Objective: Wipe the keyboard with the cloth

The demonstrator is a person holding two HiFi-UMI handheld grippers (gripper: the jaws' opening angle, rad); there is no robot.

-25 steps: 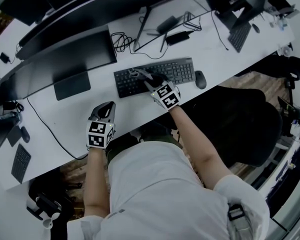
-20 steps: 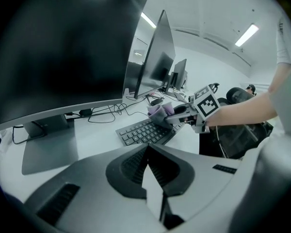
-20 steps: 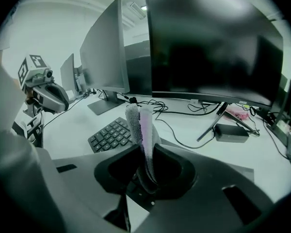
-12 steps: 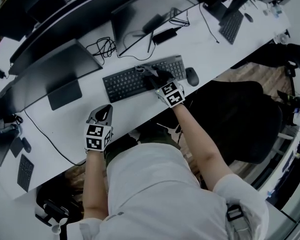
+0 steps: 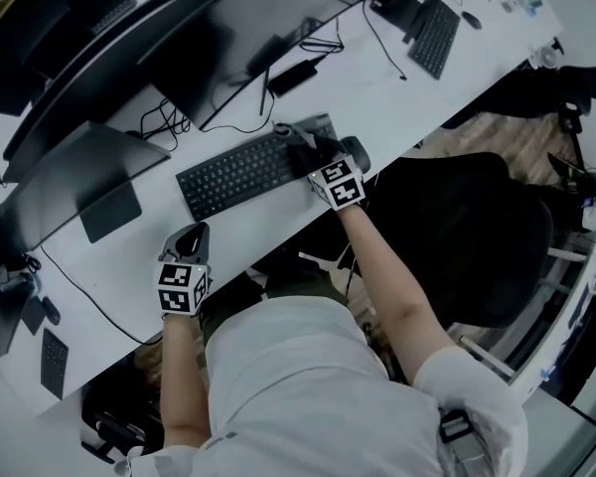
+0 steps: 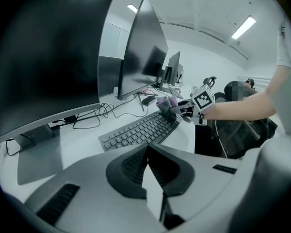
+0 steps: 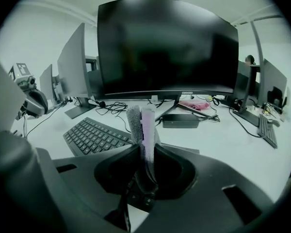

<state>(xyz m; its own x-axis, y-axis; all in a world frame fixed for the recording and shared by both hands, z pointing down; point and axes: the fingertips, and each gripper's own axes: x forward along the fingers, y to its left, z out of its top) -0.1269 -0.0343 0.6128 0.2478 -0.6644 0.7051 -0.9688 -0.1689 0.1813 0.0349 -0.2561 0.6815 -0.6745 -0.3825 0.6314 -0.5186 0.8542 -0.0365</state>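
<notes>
Lilac-grey cloth (image 7: 141,126) is pinched in the right gripper (image 5: 303,147) at the keyboard's (image 5: 233,175) right end, near the mouse (image 5: 356,152). Left gripper (image 5: 187,241) sits on the desk (image 5: 99,256), jaws together, empty. Risk: keyboard's unsteadied, so a hard swipe prob. slides it or bumps the mouse.

an office: long white desk (image 5: 377,78), monitors (image 5: 248,48) in rows, keyboards (image 5: 243,172), chair (image 5: 457,237)

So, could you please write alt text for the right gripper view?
The right claw is shut on a folded cloth that stands up between its jaws, at a dark keyboard's end. Behind, a large dark monitor stands on the white desk.
</notes>
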